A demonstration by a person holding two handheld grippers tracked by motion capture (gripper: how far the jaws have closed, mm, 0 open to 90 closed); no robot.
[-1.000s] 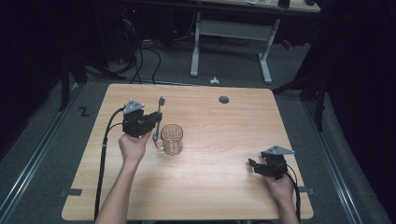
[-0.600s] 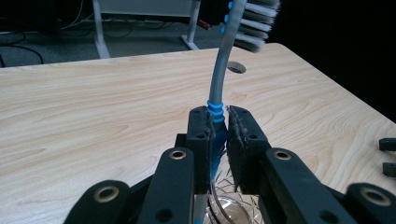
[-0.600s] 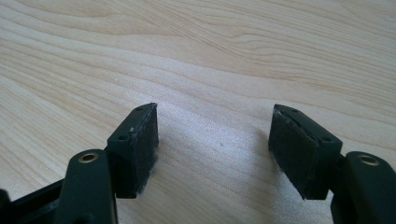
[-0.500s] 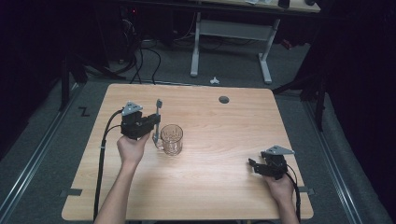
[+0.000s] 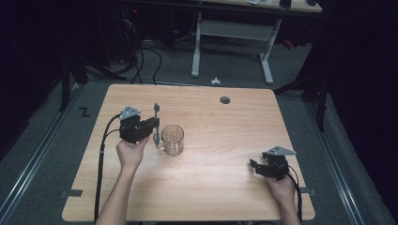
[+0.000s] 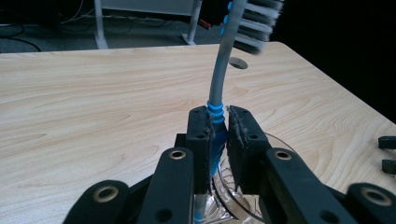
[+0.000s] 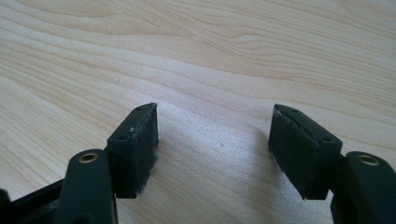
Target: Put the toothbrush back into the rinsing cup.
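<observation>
We see a toothbrush (image 6: 223,70) with a grey handle, blue ribbed rings at its grip and white bristles at its head. In the left gripper view it stands nearly upright, bending slightly toward the top, with the head at the upper edge of the frame. In the high view the toothbrush (image 5: 156,119) rises just left of a clear glass mug (image 5: 172,139), which stands on the table (image 5: 225,197) a little left of centre.

Our left hand (image 5: 131,152) comes up from the bottom edge, forearm angled toward the mug, and carries the left gripper (image 5: 153,127) just beside the mug's handle side. Our right hand (image 5: 280,187) rests low at the right side of the table, well apart from the mug, with the right gripper (image 5: 256,166) pointing left across the wood.

In the left gripper view the left gripper (image 6: 218,137) has its jaws clamped tight on the toothbrush at the blue rings, one pad on each side of the handle. The handle's lower end runs down between the jaws, and the mug's rim (image 6: 275,144) shows just behind and below them. In the right gripper view the right gripper (image 7: 212,149) has its jaws spread wide over bare wood, with nothing between them.
</observation>
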